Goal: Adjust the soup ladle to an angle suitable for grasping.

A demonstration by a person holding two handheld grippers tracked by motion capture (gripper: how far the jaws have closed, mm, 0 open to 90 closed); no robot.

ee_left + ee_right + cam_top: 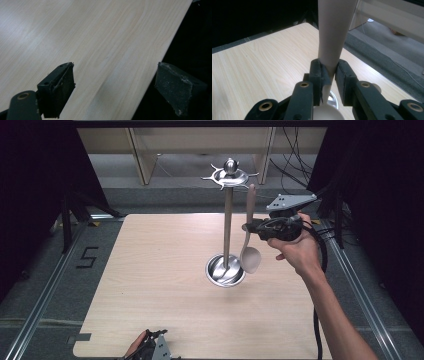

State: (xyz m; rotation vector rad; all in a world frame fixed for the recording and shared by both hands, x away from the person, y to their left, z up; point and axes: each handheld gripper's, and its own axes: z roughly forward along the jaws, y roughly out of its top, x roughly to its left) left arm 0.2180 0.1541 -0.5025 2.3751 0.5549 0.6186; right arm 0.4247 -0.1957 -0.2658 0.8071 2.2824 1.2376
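Above the counter's (pixel 150 285) far right, right tool (pixel 246 227) held level on an outstretched forearm, jaws clamped on one pale spoon's (pixel 249 237) handle, bowl hanging beside one steel utensil stand (pixel 227 227), left tool (pixel 115 87) at near edge, jaws wide apart, empty.

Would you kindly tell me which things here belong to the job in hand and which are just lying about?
In the job:
- spoon, handle up, clamped in the right hand-held gripper
- metal hanging stand beside it

Not in use:
- left hand-held gripper, open, at the table's near edge
- cables on the floor behind
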